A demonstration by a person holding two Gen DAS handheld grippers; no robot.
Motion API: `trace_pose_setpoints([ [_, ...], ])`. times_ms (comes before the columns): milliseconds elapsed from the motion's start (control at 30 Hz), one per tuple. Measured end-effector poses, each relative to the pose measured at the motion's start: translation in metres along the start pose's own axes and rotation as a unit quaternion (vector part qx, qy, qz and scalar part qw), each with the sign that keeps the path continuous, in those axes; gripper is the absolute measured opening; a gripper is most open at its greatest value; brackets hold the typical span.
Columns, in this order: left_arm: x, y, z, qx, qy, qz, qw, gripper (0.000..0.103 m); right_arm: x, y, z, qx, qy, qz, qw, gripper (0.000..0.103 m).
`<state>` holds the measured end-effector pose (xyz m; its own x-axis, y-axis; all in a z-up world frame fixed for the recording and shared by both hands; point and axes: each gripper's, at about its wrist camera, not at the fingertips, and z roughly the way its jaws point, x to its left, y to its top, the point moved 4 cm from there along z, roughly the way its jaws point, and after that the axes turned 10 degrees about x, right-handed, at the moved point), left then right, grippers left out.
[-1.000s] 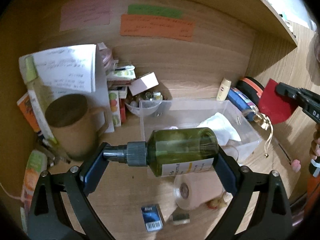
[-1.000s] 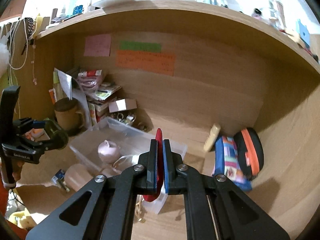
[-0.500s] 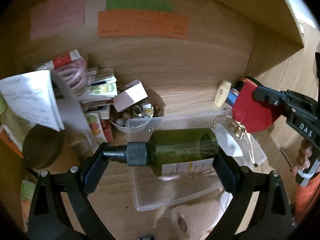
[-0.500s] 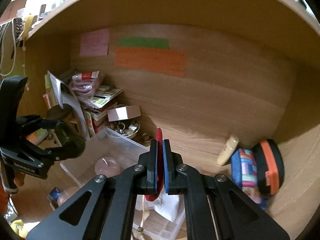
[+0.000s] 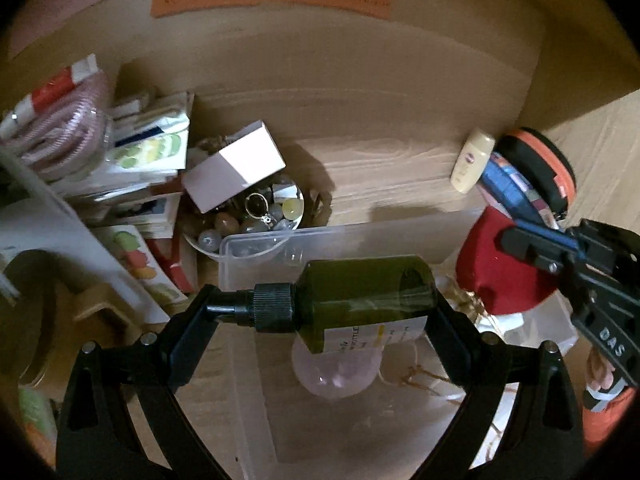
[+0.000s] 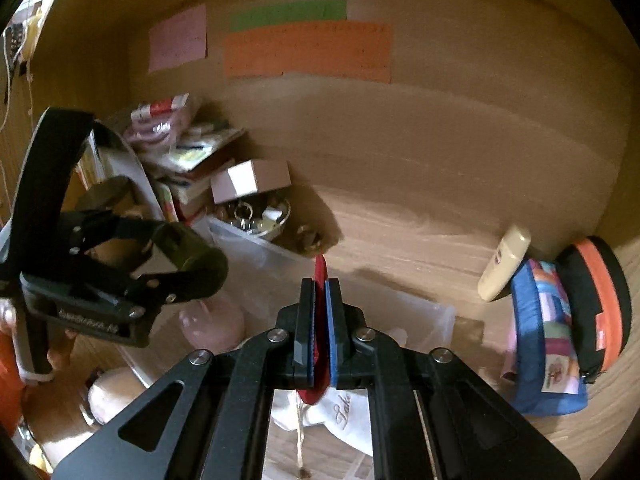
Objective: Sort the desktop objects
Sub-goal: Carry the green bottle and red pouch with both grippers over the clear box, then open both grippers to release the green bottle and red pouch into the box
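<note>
Above the clear bin, the left gripper clamps the green bottle lying crosswise, while the right gripper, probably nearer the bin's far side, pinches a red disc.

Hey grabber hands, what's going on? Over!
Left gripper shut on green bottle, above clear bin. Right gripper shut on red tag. Pink ball already inside.
</note>
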<state>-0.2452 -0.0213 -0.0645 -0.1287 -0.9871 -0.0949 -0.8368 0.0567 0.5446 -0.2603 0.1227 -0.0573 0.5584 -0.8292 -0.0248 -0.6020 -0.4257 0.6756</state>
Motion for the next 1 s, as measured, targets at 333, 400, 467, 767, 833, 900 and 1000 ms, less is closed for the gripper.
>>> trace_pose_setpoints([
  [333,-0.010,0.003,0.014,0.004,0.020,0.018,0.9996,0.097,-0.013,-0.011,0.020,0.034,-0.002,0.001,0.999,0.007],
  [400,-0.012,0.003,0.020,0.014,0.016,0.020,0.9996,0.097,-0.015,-0.012,0.025,0.042,-0.001,0.002,0.999,0.008],
  [467,-0.013,0.003,0.021,0.019,0.017,0.024,0.9994,0.097,-0.016,-0.013,0.028,0.048,-0.002,0.002,0.999,0.008],
  [767,-0.011,0.004,0.023,0.033,-0.005,0.023,0.9992,0.097,-0.017,-0.014,0.027,0.041,-0.003,0.004,0.999,0.019],
  [833,-0.013,0.005,0.024,0.035,-0.004,0.027,0.9990,0.097,-0.016,-0.014,0.027,0.040,-0.005,0.003,0.999,0.034],
  [900,-0.012,0.004,0.023,0.036,-0.003,0.028,0.9990,0.097,-0.016,-0.013,0.023,0.031,-0.009,0.005,0.999,0.048],
  [1000,-0.014,0.006,0.025,0.035,0.001,0.028,0.9990,0.097,-0.016,-0.013,0.021,0.027,-0.009,0.005,1.000,0.050],
])
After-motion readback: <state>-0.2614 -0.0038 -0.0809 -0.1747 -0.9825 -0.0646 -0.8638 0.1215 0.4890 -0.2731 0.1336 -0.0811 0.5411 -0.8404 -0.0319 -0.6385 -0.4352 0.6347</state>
